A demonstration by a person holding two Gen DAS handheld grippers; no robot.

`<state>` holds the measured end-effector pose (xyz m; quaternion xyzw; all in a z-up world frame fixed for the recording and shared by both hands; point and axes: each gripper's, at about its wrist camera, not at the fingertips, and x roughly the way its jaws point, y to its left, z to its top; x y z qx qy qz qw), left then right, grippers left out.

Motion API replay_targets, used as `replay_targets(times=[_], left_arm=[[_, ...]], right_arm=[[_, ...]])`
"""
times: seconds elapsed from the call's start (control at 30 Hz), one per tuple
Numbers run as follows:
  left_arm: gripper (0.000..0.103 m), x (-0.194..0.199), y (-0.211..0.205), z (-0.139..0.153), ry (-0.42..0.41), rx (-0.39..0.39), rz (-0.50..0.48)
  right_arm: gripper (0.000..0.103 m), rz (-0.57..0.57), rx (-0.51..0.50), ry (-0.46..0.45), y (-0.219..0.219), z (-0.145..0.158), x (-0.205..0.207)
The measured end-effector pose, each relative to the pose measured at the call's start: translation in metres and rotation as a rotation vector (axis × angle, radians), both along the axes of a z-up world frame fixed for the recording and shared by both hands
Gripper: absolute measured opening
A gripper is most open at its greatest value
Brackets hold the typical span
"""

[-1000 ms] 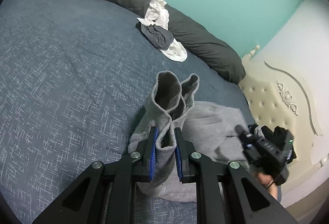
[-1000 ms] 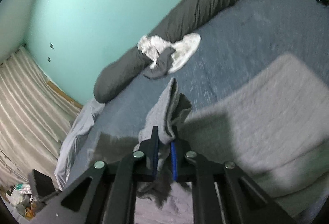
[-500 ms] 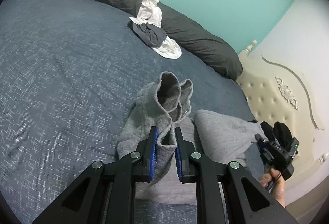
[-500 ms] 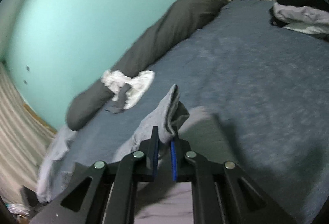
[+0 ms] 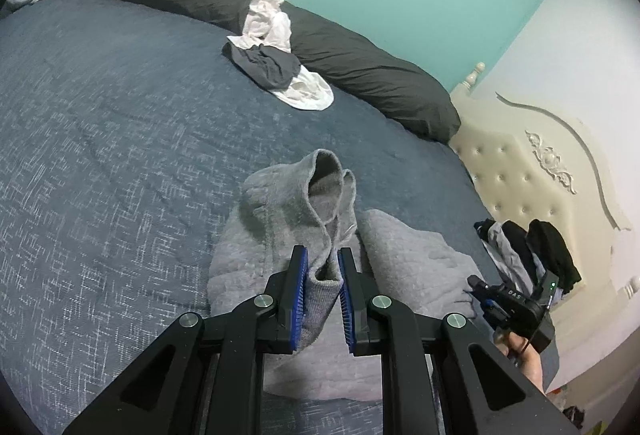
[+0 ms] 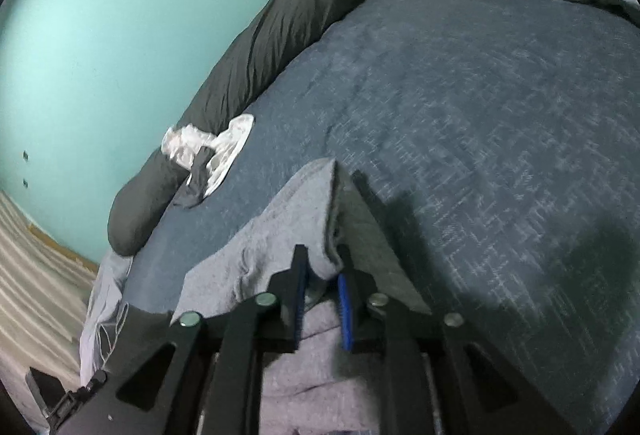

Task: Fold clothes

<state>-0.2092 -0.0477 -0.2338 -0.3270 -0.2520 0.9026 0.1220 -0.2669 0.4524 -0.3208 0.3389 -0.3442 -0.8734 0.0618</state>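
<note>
Grey garment (image 5: 280, 235): one piece, thick fleece-like fabric, lying on the bed (image 5: 100, 155) near the headboard (image 5: 520, 175) end, partly folded over itself. One section rises in a hooded loop; the rest lies flat toward the near edge.

Left hand-held gripper (image 5: 322, 275): blue pads pinching a doubled fold of the grey fabric, lifted off the bed. The fold stands up between the pads.

Right hand-held gripper (image 6: 322, 267): jaws have just been opening. A folded corner of the same garment (image 6: 280, 235) sits between the pads, draped over the left pad; the right pad shows a gap from the cloth. In the left view the right hand-held gripper (image 5: 508, 305) shows side-on at the lower right, with the person's hand (image 5: 528, 359) under it.

Count on the bed, outward:
- 1 long dark grey bolster (image 5: 320, 47) along the far edge, against the teal wall.
- 1 small heap leaning on the bolster: white cloth (image 5: 268, 23) plus one dark piece (image 5: 268, 65) on top of it.
- 1 pile of dark and light clothes (image 5: 528, 255) at the headboard-end corner; item count not readable.
- 1 pale sheet (image 6: 104, 295) hanging at the foot-end corner.

Headboard: 1, cream, tufted, carved ornament.
</note>
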Motion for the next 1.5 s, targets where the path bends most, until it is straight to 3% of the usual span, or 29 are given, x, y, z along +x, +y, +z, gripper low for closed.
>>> replay_targets(times=[0.23, 0.47, 0.53, 0.6, 0.9, 1.1, 1.2, 1.5], left_arm=[[0.012, -0.004, 0.020, 0.018, 0.023, -0.039, -0.030], [0.014, -0.003, 0.023, 0.001, -0.047, -0.130, -0.007], [0.031, 0.000, 0.020, -0.004, -0.058, -0.185, 0.007], [0.060, 0.003, 0.015, -0.008, -0.073, -0.230, 0.021], [0.073, 0.017, -0.031, -0.034, -0.163, -0.315, 0.091], [0.076, 0.035, -0.073, -0.062, -0.243, -0.219, 0.213], [0.077, 0.043, -0.092, -0.077, -0.274, -0.090, 0.256], [0.075, 0.035, -0.106, -0.099, -0.237, 0.126, 0.279]], right_arm=[[0.019, -0.048, 0.027, 0.024, 0.012, 0.005, 0.013], [0.019, -0.021, -0.033, 0.037, 0.020, 0.003, 0.017], [0.019, -0.013, -0.041, 0.042, 0.021, 0.004, 0.016], [0.019, -0.013, -0.051, 0.048, 0.022, 0.006, 0.017], [0.020, -0.012, -0.072, 0.054, 0.016, 0.009, 0.020], [0.020, -0.004, -0.057, 0.058, 0.009, 0.010, 0.021], [0.020, -0.005, -0.055, 0.057, 0.007, 0.010, 0.021], [0.020, 0.004, -0.043, 0.057, 0.006, 0.011, 0.022]])
